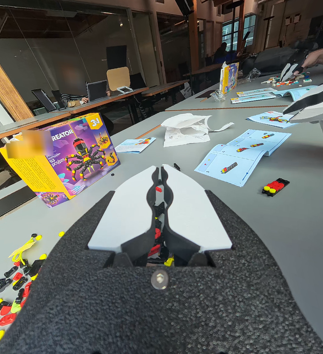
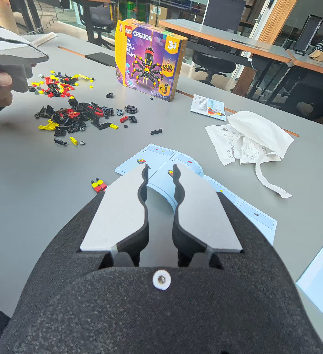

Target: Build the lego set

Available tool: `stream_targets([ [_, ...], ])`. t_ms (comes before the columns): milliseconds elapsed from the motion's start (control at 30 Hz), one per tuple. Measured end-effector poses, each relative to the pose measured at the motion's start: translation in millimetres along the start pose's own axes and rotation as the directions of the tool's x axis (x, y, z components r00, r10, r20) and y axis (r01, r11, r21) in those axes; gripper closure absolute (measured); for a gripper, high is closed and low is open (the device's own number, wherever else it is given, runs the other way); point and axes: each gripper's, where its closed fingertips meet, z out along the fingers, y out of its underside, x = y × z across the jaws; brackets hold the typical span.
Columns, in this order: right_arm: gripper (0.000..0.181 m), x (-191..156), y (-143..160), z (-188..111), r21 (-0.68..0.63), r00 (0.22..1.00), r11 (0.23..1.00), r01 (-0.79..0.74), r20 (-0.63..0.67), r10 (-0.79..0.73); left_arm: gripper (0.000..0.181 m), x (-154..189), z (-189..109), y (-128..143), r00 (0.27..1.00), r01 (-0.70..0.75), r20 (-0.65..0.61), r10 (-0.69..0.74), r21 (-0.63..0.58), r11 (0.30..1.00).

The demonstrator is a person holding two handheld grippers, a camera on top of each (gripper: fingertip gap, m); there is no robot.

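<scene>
My left gripper [image 1: 161,168] is shut with nothing visibly between its tips. It hovers over a pile of loose black, red and yellow bricks [image 1: 9,287], which lies spread on the grey table [image 2: 22,182] in the right wrist view [image 2: 70,113]. The left gripper also shows at the top left of that view [image 2: 45,56]. My right gripper [image 2: 160,168] is open and empty above the open instruction booklet [image 2: 176,189]. A small build, a black plate with red and yellow pieces [image 2: 99,185], lies just left of it; it also shows in the left wrist view [image 1: 275,186].
The purple and yellow set box [image 2: 149,59] stands at the back. A torn white paper bag [image 2: 252,139] and a small leaflet [image 2: 207,107] lie to the right. A second booklet [image 2: 319,277] lies at the right edge. On a far table, someone else's gripper [image 1: 289,72] works over other bricks. Spacing between my two grippers at the tips: around 25 cm.
</scene>
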Motion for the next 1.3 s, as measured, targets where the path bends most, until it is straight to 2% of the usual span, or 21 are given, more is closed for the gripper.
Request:
stream_targets([
  [100,0.157,-15.6,9.4,3.8,-0.024,0.995,0.998,-0.062,0.082,0.063,0.179,4.8,2.0,6.5,0.999,-0.029,-0.020,0.028,-0.036,0.999],
  [167,0.157,-42.7,15.1,13.0,-0.059,0.976,0.993,-0.106,0.186,0.115,0.179,14.1,5.0,14.3,0.997,-0.052,-0.065,0.047,-0.087,0.995],
  [267,0.157,-108.1,-1.8,29.7,-0.080,0.894,0.987,-0.138,0.420,0.159,0.179,52.3,10.1,12.2,0.972,-0.026,-0.234,-0.007,-0.140,0.990],
  [300,0.157,-117.5,-12.8,34.7,-0.070,0.887,0.991,-0.110,0.444,0.130,0.179,68.7,12.4,9.0,0.953,-0.014,-0.299,-0.036,-0.162,0.987],
  [333,0.156,-113.9,-26.6,39.6,-0.030,0.905,0.997,-0.074,0.419,0.080,0.177,81.3,15.7,5.8,0.938,-0.015,-0.342,-0.051,-0.187,0.982],
  [400,0.155,-83.6,-51.9,41.5,0.043,0.949,0.999,-0.025,0.316,0.010,0.171,90.6,23.4,-3.7,0.926,-0.036,-0.375,-0.039,-0.191,0.981],
  [500,0.154,-22.8,-58.8,23.8,0.063,0.985,0.998,-0.023,0.169,0.012,0.157,62.7,30.4,-8.7,0.943,-0.025,-0.329,-0.050,-0.219,0.975],
  [633,0.152,33.6,-18.5,-12.1,-0.022,0.993,0.994,-0.111,0.045,0.112,0.147,14.4,15.8,3.4,0.973,0.034,-0.211,-0.091,-0.260,0.965],
  [767,0.152,41.7,22.6,-30.8,-0.113,0.990,0.984,-0.141,0.002,0.142,0.147,4.6,-1.9,21.7,0.979,0.073,-0.162,-0.126,-0.299,0.951],
  [867,0.153,16.0,36.1,-23.2,-0.146,0.979,0.974,-0.172,0.080,0.185,0.148,16.8,-9.6,24.8,0.977,0.072,-0.168,-0.128,-0.307,0.949],
  [933,0.156,-33.3,29.5,-6.0,-0.168,0.942,0.966,-0.196,0.242,0.233,0.148,31.8,-13.3,26.0,0.978,0.003,-0.198,-0.071,-0.325,0.946],
  [967,0.155,-71.0,21.9,4.4,-0.190,0.909,0.968,-0.163,0.353,0.222,0.148,35.8,-14.5,25.5,0.979,-0.029,-0.198,-0.038,-0.326,0.945],
  [1033,0.153,-147.5,1.1,20.2,-0.191,0.832,0.981,0.006,0.545,0.101,0.147,33.9,-16.0,23.9,0.984,-0.040,-0.177,-0.018,-0.317,0.947],
  [1100,0.153,-181.6,-33.6,38.5,-0.069,0.815,0.989,0.132,0.576,-0.068,0.146,17.1,-18.3,28.8,0.987,-0.008,-0.152,-0.047,-0.342,0.939],
  [1133,0.153,-183.2,-51.0,48.0,-0.028,0.817,0.989,0.145,0.568,-0.104,0.146,4.2,-20.7,32.3,0.990,0.006,-0.132,-0.057,-0.365,0.931],
  [1200,0.153,-163.5,-75.8,66.1,0.004,0.848,0.992,0.126,0.518,-0.110,0.146,-19.1,-28.9,33.3,0.996,0.010,-0.080,-0.045,-0.397,0.918],
  [1233,0.153,-147.2,-79.5,74.5,-0.002,0.872,0.992,0.129,0.477,-0.112,0.147,-23.3,-34.0,30.2,0.997,-0.003,-0.074,-0.029,-0.397,0.918],
  [1300,0.153,-119.1,-67.4,86.6,-0.069,0.898,0.983,0.170,0.422,-0.126,0.148,-23.1,-45.0,28.0,0.996,-0.050,-0.085,0.017,-0.405,0.913],
])
